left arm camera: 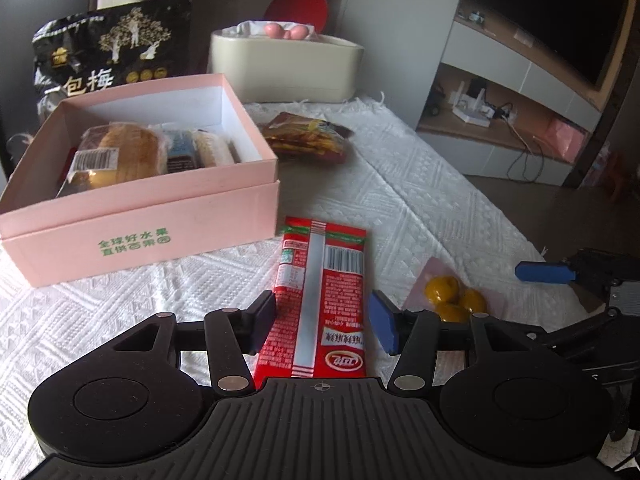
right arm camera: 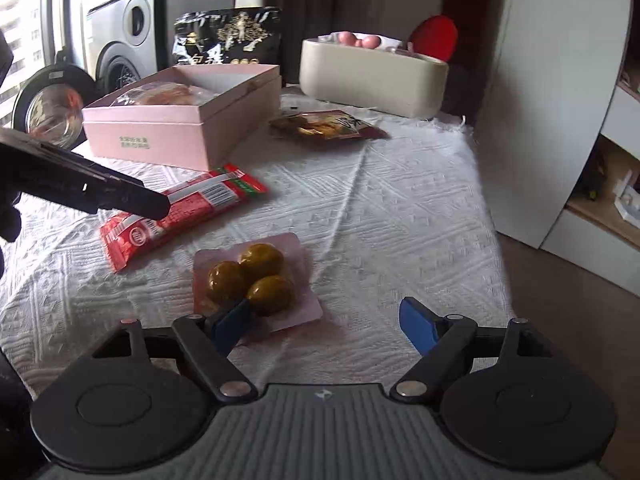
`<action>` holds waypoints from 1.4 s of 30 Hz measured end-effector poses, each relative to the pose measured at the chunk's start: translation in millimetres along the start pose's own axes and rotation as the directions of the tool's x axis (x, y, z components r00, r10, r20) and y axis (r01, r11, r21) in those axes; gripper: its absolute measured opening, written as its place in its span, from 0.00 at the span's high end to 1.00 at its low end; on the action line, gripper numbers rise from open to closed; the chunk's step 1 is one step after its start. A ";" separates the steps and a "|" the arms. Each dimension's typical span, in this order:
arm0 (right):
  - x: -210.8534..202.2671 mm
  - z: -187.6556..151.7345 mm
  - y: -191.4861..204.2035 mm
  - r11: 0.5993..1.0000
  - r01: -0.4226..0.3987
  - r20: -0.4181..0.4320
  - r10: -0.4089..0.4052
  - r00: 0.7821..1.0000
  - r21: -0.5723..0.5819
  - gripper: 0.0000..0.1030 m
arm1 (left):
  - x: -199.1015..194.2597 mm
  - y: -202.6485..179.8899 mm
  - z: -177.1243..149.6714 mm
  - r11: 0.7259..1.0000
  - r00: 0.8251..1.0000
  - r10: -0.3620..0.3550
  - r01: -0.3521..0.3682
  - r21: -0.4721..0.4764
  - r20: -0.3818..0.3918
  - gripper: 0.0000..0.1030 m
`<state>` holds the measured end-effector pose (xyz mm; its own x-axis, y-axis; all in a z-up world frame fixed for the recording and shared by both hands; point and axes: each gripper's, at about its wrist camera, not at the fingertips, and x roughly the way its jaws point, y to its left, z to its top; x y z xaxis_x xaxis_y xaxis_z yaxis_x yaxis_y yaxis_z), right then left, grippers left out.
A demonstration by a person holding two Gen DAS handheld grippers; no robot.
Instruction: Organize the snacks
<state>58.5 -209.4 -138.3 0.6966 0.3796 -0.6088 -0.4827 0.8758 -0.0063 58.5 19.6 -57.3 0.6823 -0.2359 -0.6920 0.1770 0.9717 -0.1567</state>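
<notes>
A long red snack packet lies on the white cloth, also in the right wrist view. My left gripper is open with its fingers on either side of the packet's near end. A clear pack of three yellow-brown balls lies in front of my right gripper, which is open; its left finger overlaps the pack's near edge. The pack also shows in the left wrist view. An open pink box holds bread and other wrapped snacks. A dark red snack bag lies beyond it.
A cream container with pink balls and a large black plum bag stand at the back. The white cloth ends at the table's right edge, with floor and shelving beyond. A round glass object sits at the left.
</notes>
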 end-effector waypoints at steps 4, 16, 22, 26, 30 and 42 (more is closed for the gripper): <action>-0.8 5.1 -12.3 0.994 -0.061 0.035 0.058 0.998 0.091 0.20 | 14.5 -10.3 5.6 0.996 0.999 0.045 -0.044 0.076 -0.012 0.45; 135.3 170.6 -24.5 0.930 -0.134 0.037 0.129 0.991 0.344 0.12 | -6.3 1.8 1.2 0.999 1.000 -0.022 0.022 0.023 0.015 0.47; 211.5 205.2 9.0 0.959 0.059 -0.071 -0.040 0.997 0.276 0.10 | -20.1 29.3 -3.3 0.998 0.998 -0.038 0.041 -0.047 0.051 0.47; 227.8 210.0 13.8 0.977 0.136 -0.101 -0.121 0.988 0.166 0.10 | -15.8 44.2 -6.7 0.994 0.997 -0.056 0.061 -0.091 0.059 0.47; 220.8 198.5 -8.0 0.971 0.144 -0.150 -0.116 0.982 0.191 0.06 | -13.1 56.1 -10.2 0.989 0.996 -0.063 0.071 -0.128 0.064 0.47; 133.0 141.1 -20.5 0.987 -0.120 -0.155 0.135 0.979 0.106 0.26 | -8.6 64.3 -12.1 0.980 0.997 -0.069 0.076 -0.182 0.046 0.47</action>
<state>236.0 -134.8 -107.1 0.5344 0.4437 -0.7194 -0.5039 0.8506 0.1504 55.5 84.3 -69.9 0.7000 -0.3029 -0.6467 0.0965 0.9374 -0.3346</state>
